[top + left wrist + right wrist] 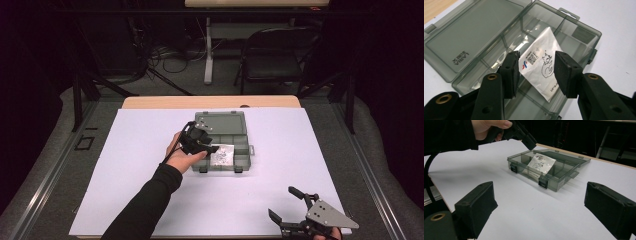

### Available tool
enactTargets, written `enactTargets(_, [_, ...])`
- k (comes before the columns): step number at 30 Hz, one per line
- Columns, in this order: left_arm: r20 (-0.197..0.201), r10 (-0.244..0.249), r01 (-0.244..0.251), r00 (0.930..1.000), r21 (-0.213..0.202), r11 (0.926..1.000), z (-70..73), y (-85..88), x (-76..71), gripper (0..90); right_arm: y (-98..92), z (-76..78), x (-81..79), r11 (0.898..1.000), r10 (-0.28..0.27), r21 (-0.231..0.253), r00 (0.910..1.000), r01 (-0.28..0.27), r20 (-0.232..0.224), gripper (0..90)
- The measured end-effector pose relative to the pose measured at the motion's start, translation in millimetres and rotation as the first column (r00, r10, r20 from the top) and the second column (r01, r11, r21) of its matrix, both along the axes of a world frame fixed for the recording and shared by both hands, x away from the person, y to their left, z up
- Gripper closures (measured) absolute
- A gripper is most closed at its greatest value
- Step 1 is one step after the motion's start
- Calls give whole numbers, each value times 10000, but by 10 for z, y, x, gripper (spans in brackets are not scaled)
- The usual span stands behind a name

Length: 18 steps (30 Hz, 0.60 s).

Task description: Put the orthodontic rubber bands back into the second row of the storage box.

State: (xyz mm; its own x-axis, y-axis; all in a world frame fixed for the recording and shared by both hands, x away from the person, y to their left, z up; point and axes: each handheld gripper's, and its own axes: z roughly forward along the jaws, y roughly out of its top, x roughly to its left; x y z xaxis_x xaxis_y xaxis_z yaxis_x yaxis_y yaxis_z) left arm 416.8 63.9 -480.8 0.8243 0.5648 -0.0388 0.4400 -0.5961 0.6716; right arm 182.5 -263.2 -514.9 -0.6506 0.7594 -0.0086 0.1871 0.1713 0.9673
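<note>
A smoky grey plastic compartment box [246, 149] lies open mid-table, its lid [220, 122] folded flat behind it. A white printed packet [541, 62] rests tilted across the dividers in the box's front part [541, 163]. My left gripper [537, 57] hovers just over that packet [223, 155], jaws apart on either side of it and not pressing it. It is open. My right gripper [282, 202] sits near the table's front right corner, jaws spread wide with nothing between them [541, 197].
The box stands on a white board [150, 200] laid over a wooden table. Beyond the far edge stand a black chair [272, 55] and a table leg amid cables. In the right gripper view, the person's hand [489, 127] holds the left gripper [526, 140] above the box [520, 160].
</note>
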Motion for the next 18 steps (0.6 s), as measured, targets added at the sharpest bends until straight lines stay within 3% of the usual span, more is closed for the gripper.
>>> enactTargets(8, [32, 554, -553, 9985, -248, 9982, 62, 70, -8, 553, 2, -1, -1, 10000, -1, 17, 10000, 1, 19, 91])
enactTargets(13, [-21, 735, -735, 9973, -622, 9954, 104, 114, -29, 549, 1, -1, 0, 10000, 2, 40, 10000, -2, 44, 91])
enactTargets(15, [29, 930, -923, 9957, -973, 9910, 144, 145, -52, 545, 10, -8, 6, 9999, -46, 147, 9999, 44, 129, 92])
enactTargets(18, [5, 830, -824, 9965, -1221, 9891, 185, 175, -74, 532, 0, 0, -1, 10000, -9, 3, 10000, 9, 27, 91])
